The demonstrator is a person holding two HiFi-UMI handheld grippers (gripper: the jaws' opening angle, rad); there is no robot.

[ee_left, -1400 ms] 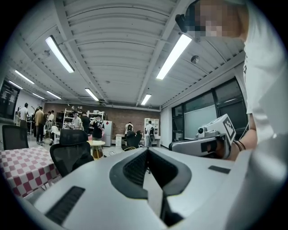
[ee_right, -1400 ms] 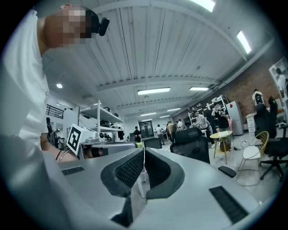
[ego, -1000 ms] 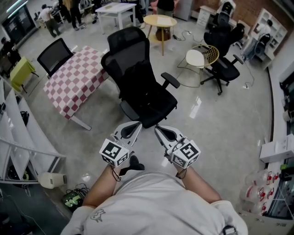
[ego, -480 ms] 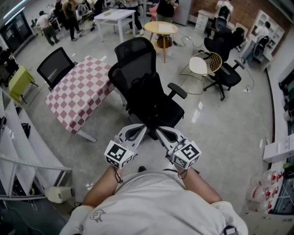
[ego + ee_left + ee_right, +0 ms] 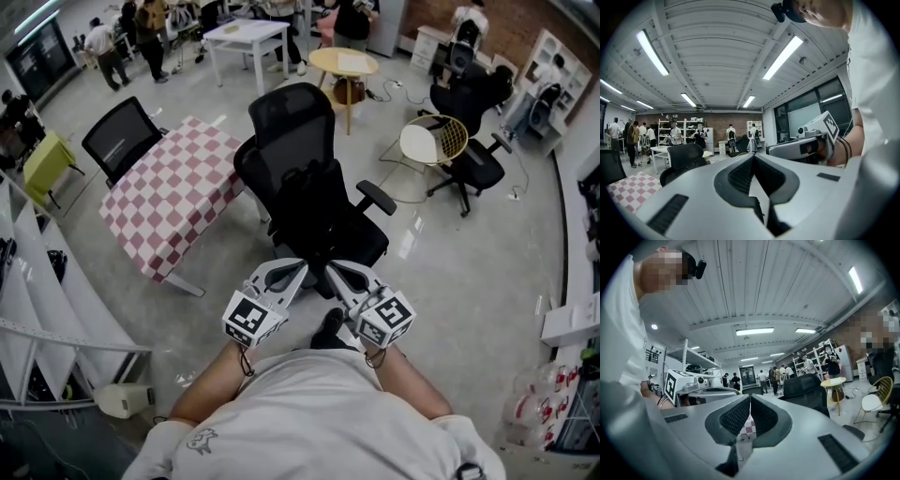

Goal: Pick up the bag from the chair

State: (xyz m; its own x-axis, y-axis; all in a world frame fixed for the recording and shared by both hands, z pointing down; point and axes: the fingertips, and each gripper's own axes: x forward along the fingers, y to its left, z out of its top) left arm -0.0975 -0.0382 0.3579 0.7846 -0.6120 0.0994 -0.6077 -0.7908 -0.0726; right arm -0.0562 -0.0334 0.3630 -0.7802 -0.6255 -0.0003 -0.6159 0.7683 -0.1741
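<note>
A black office chair [image 5: 309, 187] stands in front of me on the grey floor. A dark bag [image 5: 317, 202] leans on its seat against the backrest, black on black and hard to outline. My left gripper [image 5: 300, 269] and right gripper [image 5: 330, 271] are side by side just short of the seat's near edge, tips pointing at the chair. Both are shut with nothing between the jaws. The left gripper view has its closed jaws [image 5: 753, 157] in front of the chair [image 5: 684, 159]. The right gripper view has its closed jaws [image 5: 750, 398] to the left of the chair's backrest [image 5: 804, 390].
A red-and-white checkered table [image 5: 173, 192] stands left of the chair, with a black mesh chair [image 5: 120, 136] behind it. Behind are a round wooden table [image 5: 342, 64], a white table [image 5: 246, 33], a wire chair [image 5: 433, 141] and another office chair [image 5: 473, 159]. People stand at the back. Shelving [image 5: 37, 272] lines the left.
Both grippers have moved forward together toward the black chair, which now sits closer and more central in the head view. The jaws stayed shut throughout.
</note>
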